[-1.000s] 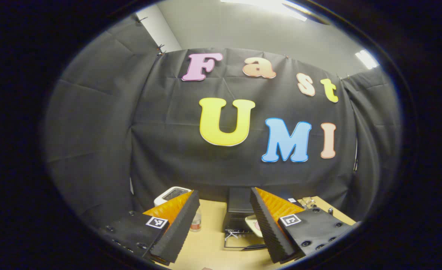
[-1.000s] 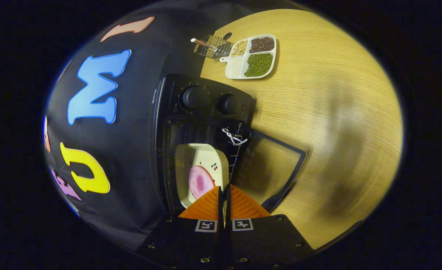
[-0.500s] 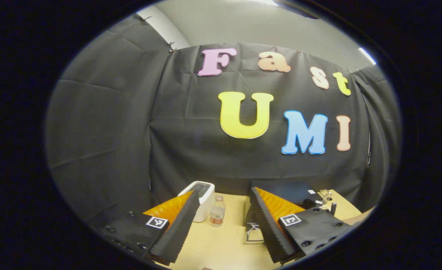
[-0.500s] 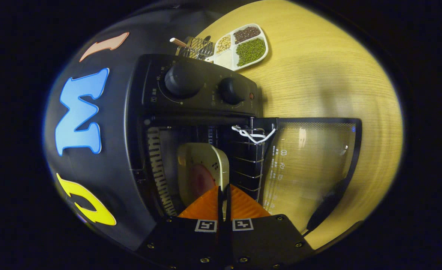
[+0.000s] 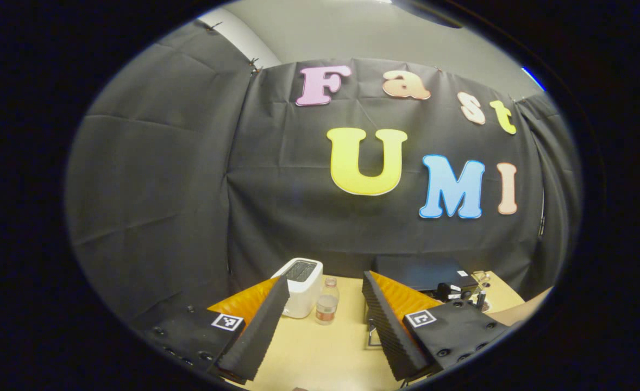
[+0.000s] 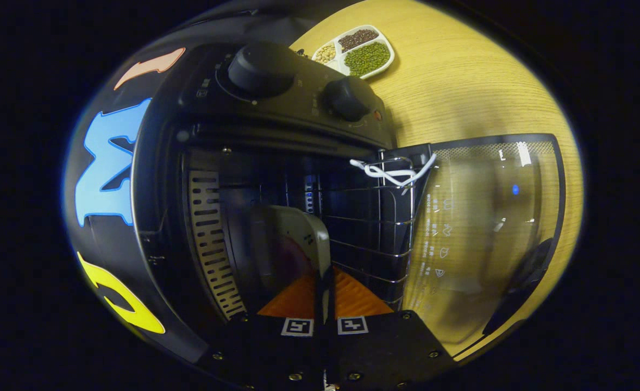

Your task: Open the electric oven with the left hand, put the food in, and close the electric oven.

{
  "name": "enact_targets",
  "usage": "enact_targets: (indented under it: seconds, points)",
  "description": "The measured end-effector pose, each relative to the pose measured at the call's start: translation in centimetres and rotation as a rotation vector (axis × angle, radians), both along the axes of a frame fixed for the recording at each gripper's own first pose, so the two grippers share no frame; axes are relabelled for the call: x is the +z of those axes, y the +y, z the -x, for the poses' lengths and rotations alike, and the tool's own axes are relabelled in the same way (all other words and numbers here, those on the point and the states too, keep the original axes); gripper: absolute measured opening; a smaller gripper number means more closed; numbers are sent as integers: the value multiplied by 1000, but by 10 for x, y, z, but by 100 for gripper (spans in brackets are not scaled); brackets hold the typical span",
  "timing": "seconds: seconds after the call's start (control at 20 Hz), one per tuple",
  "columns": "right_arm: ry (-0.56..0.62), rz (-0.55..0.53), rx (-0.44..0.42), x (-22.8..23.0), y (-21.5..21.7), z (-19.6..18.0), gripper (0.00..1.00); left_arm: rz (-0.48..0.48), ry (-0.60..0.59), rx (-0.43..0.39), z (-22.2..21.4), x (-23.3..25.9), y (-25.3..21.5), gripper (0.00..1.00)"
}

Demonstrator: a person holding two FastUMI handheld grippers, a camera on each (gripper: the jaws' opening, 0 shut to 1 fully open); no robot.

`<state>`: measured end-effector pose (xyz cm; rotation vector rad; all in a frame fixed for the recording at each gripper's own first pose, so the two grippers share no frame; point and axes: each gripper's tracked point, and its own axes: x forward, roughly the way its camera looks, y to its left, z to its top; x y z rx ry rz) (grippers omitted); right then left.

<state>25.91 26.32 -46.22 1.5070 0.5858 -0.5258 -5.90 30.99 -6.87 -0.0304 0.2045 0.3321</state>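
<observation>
— Where's the food right now?

— On a cream plate [image 6: 293,239], pink slice on it, inside the electric oven [image 6: 200,163] over the wire rack [image 6: 374,228]. The right tool [image 6: 324,288] has its two orange fingers pressed together on the plate's near edge.

— And the door?

— The glass door [image 6: 488,217] is swung down flat over the tabletop [image 6: 461,87].

— The other one?

— The left tool [image 5: 325,320] is held up and away, fingers spread wide with nothing between them, facing the booth wall. Past it stand a white toaster [image 5: 301,278] and a small bottle [image 5: 326,302]. A divided dish of beans [image 6: 359,50] sits beyond the oven.
</observation>
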Motion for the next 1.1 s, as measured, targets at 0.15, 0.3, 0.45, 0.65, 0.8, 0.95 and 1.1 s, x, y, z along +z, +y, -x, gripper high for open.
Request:
enact_targets:
  seconds: [0.15,0.3,0.45,0.65,0.8,0.95,1.1]
  points:
    - [-26,-31,27,5,7,-1,3,0,-4,-7,-2,2,-8,98]
    - [-57,-3,84,15,5,3,16,4,-8,-25,-7,2,-20,98]
    - [-23,19,148,12,0,22,29,9,-19,-49,-17,5,-35,98]
    - [-20,119,303,20,-10,54,39,17,-32,-97,-28,7,-63,98]
    - [-29,242,456,35,-20,81,39,28,-33,-136,-38,4,-86,98]
    - [-75,381,555,61,-42,101,39,48,-35,-174,-47,2,-108,87]
    - [-131,524,662,89,-62,115,39,59,-33,-209,-57,-2,-131,98]
